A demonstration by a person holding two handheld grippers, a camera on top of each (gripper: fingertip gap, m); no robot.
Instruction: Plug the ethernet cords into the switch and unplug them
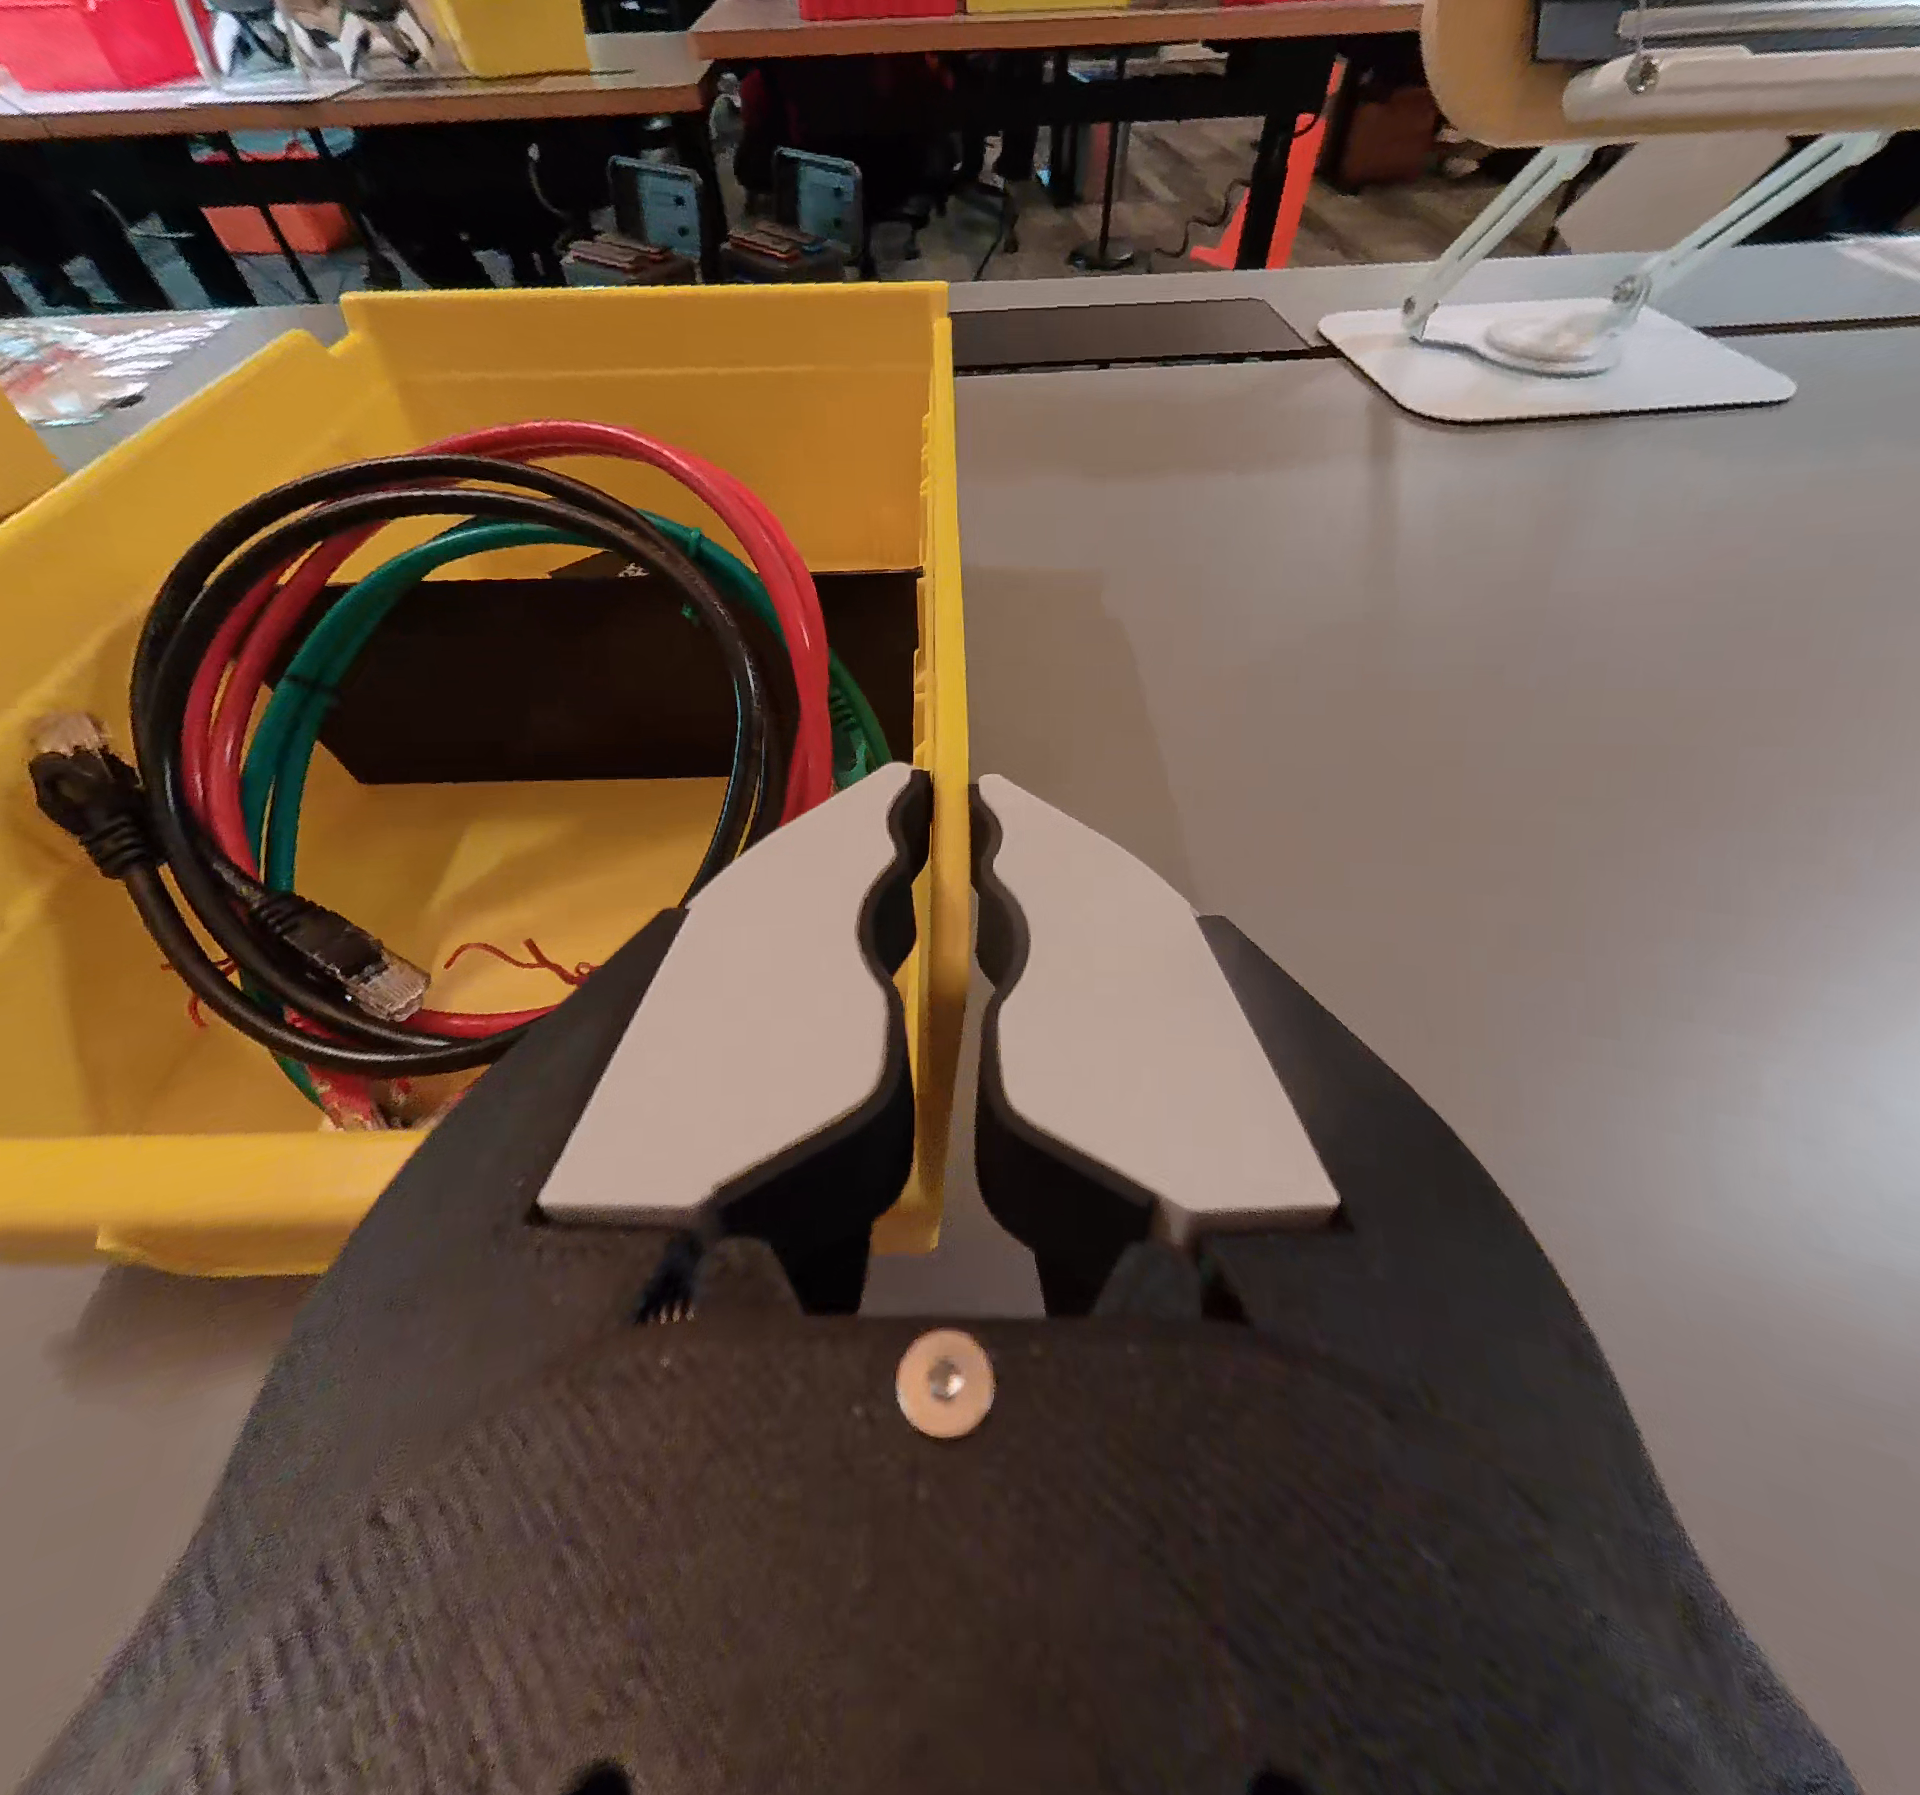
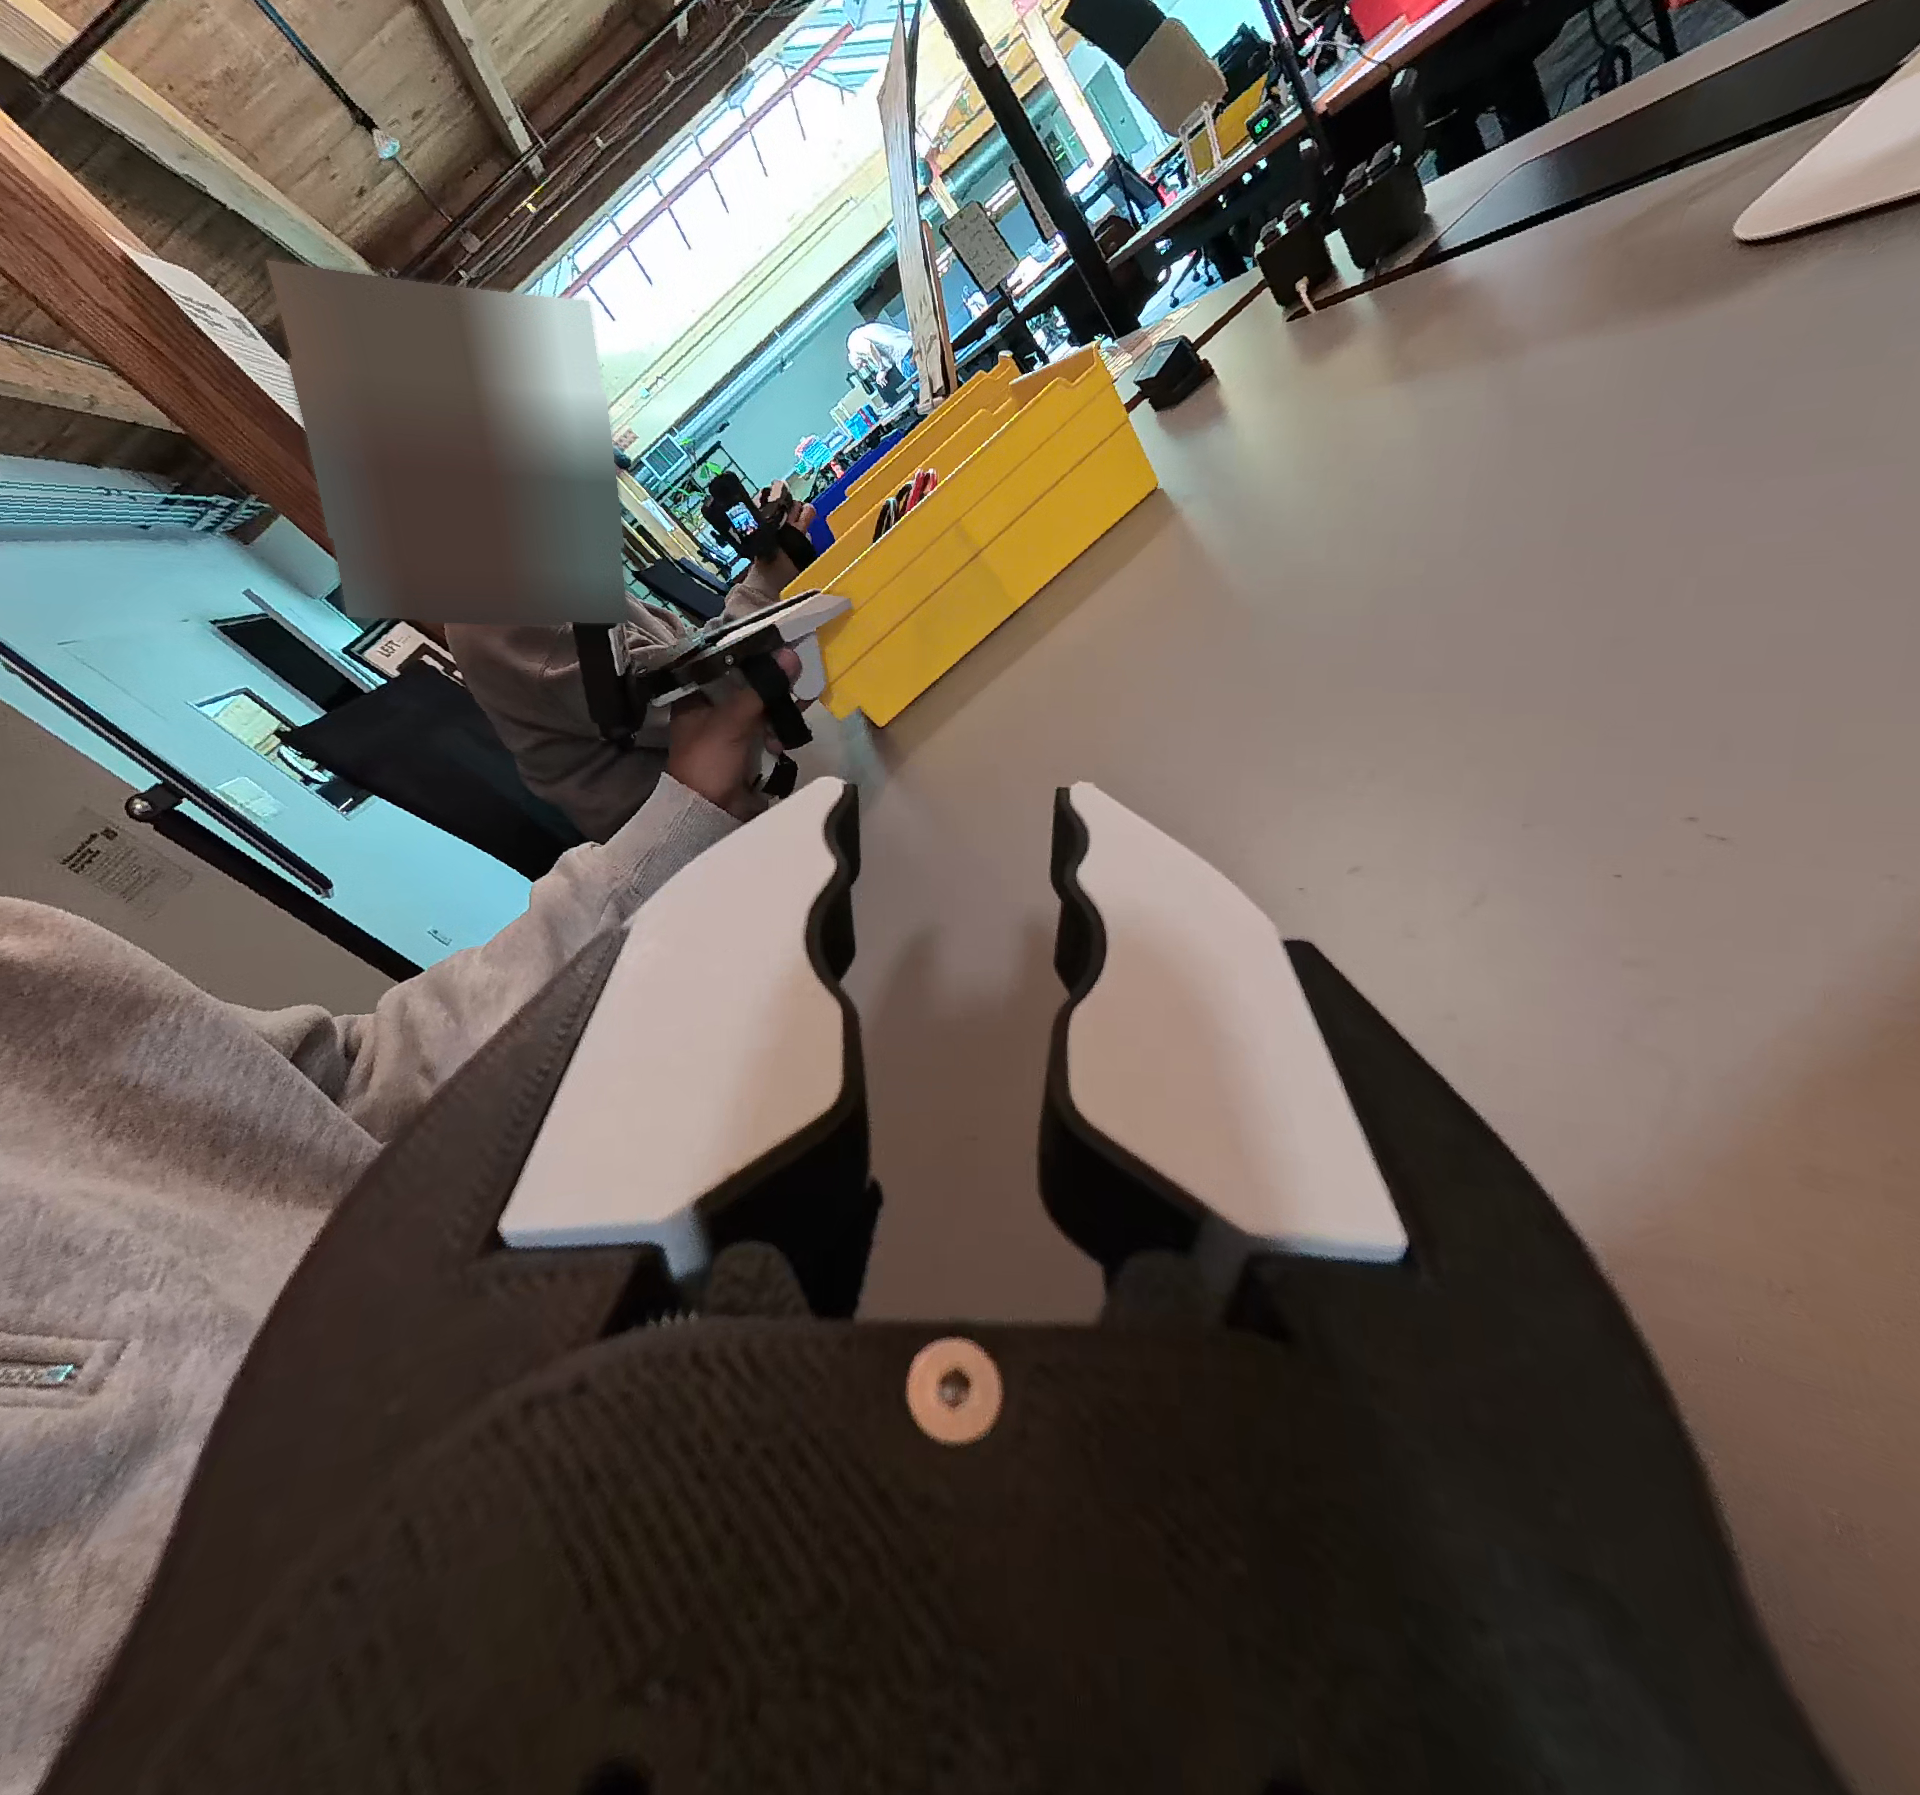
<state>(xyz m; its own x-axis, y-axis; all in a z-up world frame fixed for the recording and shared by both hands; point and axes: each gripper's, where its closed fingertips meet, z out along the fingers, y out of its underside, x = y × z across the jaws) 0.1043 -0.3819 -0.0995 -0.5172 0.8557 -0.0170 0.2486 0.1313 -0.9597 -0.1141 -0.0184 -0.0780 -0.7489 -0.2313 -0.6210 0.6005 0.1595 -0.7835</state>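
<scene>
A yellow bin (image 1: 665, 374) on the grey table holds coiled ethernet cords: black (image 1: 166, 872), red (image 1: 769, 540) and green (image 1: 312, 675). They lie over a black box, the switch (image 1: 582, 675). A clear plug of the black cord (image 1: 390, 987) lies on the bin floor. My left gripper (image 1: 948, 789) is closed down on the bin's right wall, which shows in the narrow gap between its fingers. In the right wrist view the bin (image 2: 997, 540) is farther off, with the left gripper (image 2: 816, 628) at its near corner. My right gripper (image 2: 956, 810) is open and empty, low over the table.
A white monitor stand base (image 1: 1558, 374) stands at the back right of the grey table (image 1: 1455, 758). A small black box (image 2: 1169, 369) lies beyond the bin. The person's grey sleeve (image 2: 208, 1122) is at the left. Tables with red and yellow bins stand behind.
</scene>
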